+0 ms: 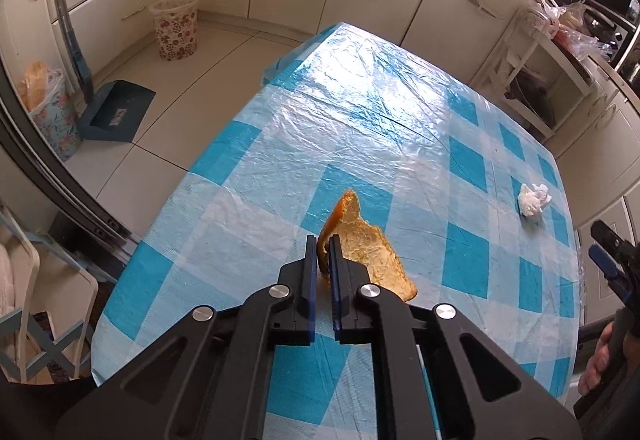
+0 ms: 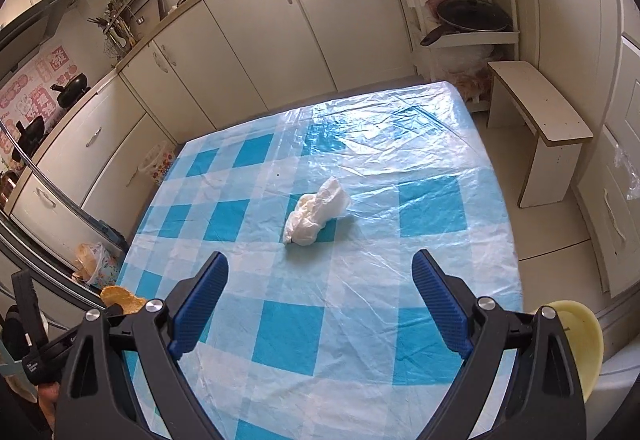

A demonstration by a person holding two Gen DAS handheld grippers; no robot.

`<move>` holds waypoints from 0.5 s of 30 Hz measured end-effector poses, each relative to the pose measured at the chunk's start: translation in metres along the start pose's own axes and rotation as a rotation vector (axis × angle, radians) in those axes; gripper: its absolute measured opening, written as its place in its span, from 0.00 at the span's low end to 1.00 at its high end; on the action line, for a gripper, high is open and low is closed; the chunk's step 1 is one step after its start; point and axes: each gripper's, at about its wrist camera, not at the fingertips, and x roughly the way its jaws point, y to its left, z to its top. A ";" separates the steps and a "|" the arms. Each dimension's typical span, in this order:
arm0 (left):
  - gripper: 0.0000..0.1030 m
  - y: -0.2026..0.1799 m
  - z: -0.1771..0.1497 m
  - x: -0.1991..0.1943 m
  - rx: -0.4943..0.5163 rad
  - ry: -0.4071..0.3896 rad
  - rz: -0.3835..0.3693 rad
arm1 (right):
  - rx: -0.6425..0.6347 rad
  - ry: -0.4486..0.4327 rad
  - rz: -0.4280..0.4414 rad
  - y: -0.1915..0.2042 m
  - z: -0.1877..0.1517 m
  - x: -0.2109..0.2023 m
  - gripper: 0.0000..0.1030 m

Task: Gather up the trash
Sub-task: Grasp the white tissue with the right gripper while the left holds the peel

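Observation:
My left gripper (image 1: 323, 245) is shut on an orange peel (image 1: 372, 248), pinching its edge between the blue pads above the blue-and-white checked table (image 1: 360, 112). A crumpled white tissue (image 1: 534, 198) lies on the table's right side in the left wrist view. In the right wrist view that tissue (image 2: 314, 214) lies just ahead of my right gripper (image 2: 320, 272), which stands wide open with nothing between its fingers. The peel (image 2: 120, 298) shows at the lower left of that view. The right gripper (image 1: 600, 244) also shows at the left wrist view's right edge.
A floral waste bin (image 1: 176, 26) stands on the floor by the cabinets, with a blue dustpan (image 1: 116, 116) and a second floral bin (image 1: 52, 120) holding a bag nearby. A white bench (image 2: 540, 120) stands right of the table. A yellow bowl (image 2: 580, 344) sits at lower right.

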 end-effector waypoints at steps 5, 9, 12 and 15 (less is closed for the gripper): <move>0.06 -0.011 -0.007 0.002 0.055 0.009 0.000 | -0.086 0.026 -0.050 0.026 0.009 0.037 0.87; 0.06 -0.011 -0.008 0.003 0.064 0.018 0.003 | -0.160 0.033 -0.138 0.040 0.014 0.060 0.87; 0.06 -0.010 -0.007 0.005 0.066 0.025 0.010 | -0.210 0.052 -0.181 0.046 0.012 0.079 0.85; 0.06 -0.009 -0.005 0.008 0.063 0.032 0.010 | -0.258 0.094 -0.189 0.051 0.006 0.096 0.60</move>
